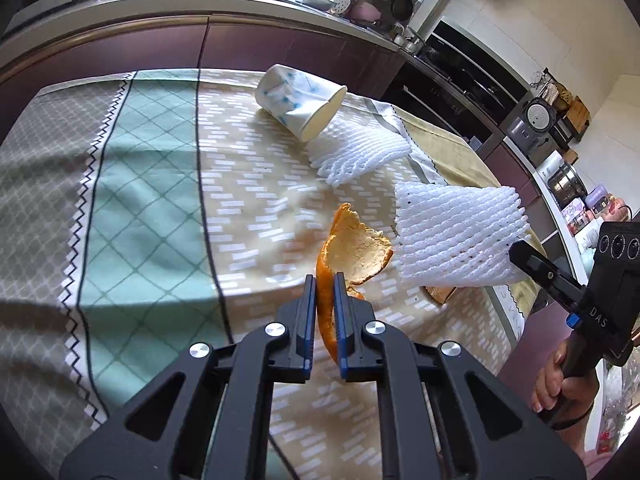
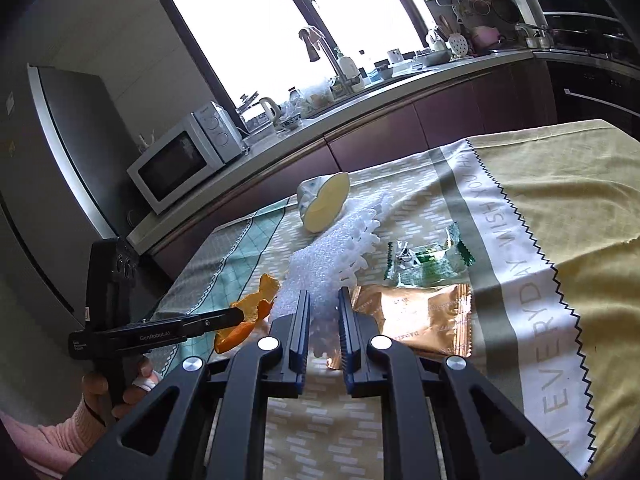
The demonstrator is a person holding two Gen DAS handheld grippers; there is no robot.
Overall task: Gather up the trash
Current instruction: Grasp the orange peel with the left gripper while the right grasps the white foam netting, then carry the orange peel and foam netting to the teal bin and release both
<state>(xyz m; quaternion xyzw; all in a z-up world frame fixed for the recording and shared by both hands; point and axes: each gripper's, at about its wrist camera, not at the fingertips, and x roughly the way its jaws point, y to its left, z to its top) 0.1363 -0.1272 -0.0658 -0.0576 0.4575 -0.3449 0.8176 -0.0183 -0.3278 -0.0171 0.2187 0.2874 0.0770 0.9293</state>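
The left gripper (image 1: 324,284) has its blue pads clamped on a strip of orange peel (image 1: 356,252), the peel raised clear of the patterned tablecloth (image 1: 152,184); just beside it the right gripper (image 2: 323,300) pinches one end of a white foam net (image 2: 308,280), which hangs lifted above the cloth. A second foam net (image 1: 356,152) lies flat farther back, touching the mouth of a paper cup (image 1: 298,100) tipped on its side; near the right gripper a bronze snack wrapper (image 2: 416,316) and a green wrapper (image 2: 428,262) rest on the cloth.
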